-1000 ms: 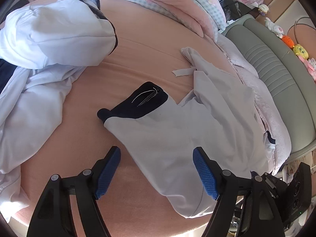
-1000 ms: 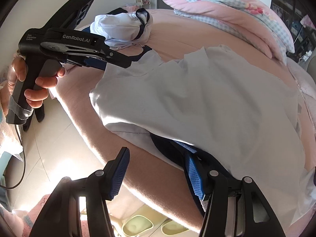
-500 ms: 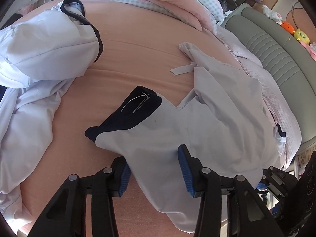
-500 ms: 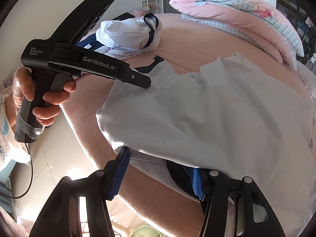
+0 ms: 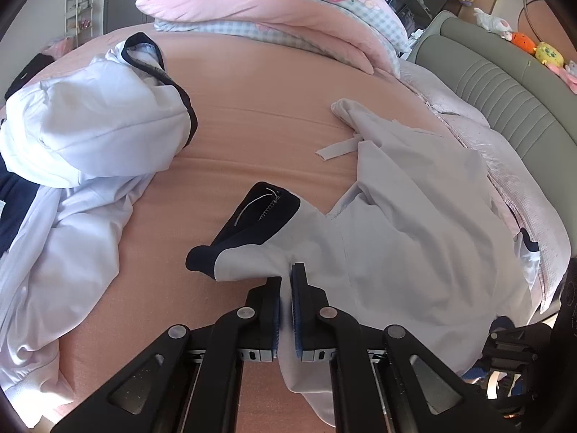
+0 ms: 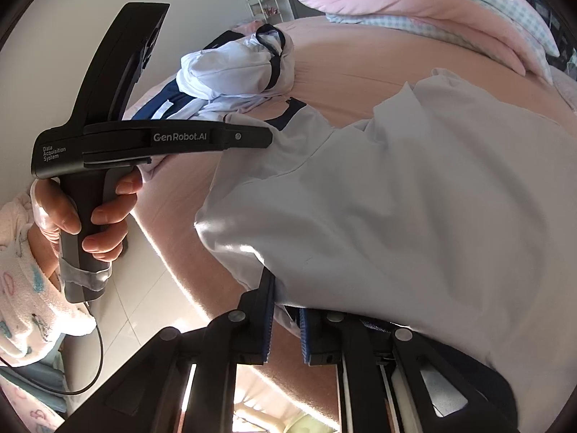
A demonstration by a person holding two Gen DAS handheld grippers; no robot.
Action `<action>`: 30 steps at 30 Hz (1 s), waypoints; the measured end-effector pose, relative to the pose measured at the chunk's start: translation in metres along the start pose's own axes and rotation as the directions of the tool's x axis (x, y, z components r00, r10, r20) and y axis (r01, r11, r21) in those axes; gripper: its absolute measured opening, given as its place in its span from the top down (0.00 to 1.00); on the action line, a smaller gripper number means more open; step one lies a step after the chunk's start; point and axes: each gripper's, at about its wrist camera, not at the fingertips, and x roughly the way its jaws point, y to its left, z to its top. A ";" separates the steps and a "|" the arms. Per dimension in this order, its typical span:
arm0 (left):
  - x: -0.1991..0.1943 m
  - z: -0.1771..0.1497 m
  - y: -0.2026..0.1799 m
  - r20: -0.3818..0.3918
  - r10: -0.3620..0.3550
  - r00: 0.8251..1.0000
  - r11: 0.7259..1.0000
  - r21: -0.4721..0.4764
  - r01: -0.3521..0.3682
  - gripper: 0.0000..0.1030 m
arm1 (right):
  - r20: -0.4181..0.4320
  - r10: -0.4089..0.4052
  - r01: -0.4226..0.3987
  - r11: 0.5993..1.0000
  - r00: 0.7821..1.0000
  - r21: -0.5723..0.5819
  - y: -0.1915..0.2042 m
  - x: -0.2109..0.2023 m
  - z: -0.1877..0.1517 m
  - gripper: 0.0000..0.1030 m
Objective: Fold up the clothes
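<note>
Left tool [image 5: 286, 281] just closed, pinching white garment [image 5: 414, 234] at sleeve; right tool [image 6: 285, 303] just closed, clamping same garment's hem. Garment spread on bed [image 5: 252, 108].

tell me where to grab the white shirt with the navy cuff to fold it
Grip the white shirt along its near hem, coming in low from the bed's edge: it lies flat, so only the border offers a pinchable fold. The left gripper and right gripper have just closed there.
</note>
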 end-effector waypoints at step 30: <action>-0.035 0.002 0.014 0.024 0.155 0.988 0.988 0.022 -0.156 0.95 | -0.071 -0.014 0.013 1.000 0.997 -0.013 0.002 -0.039 -0.029 0.71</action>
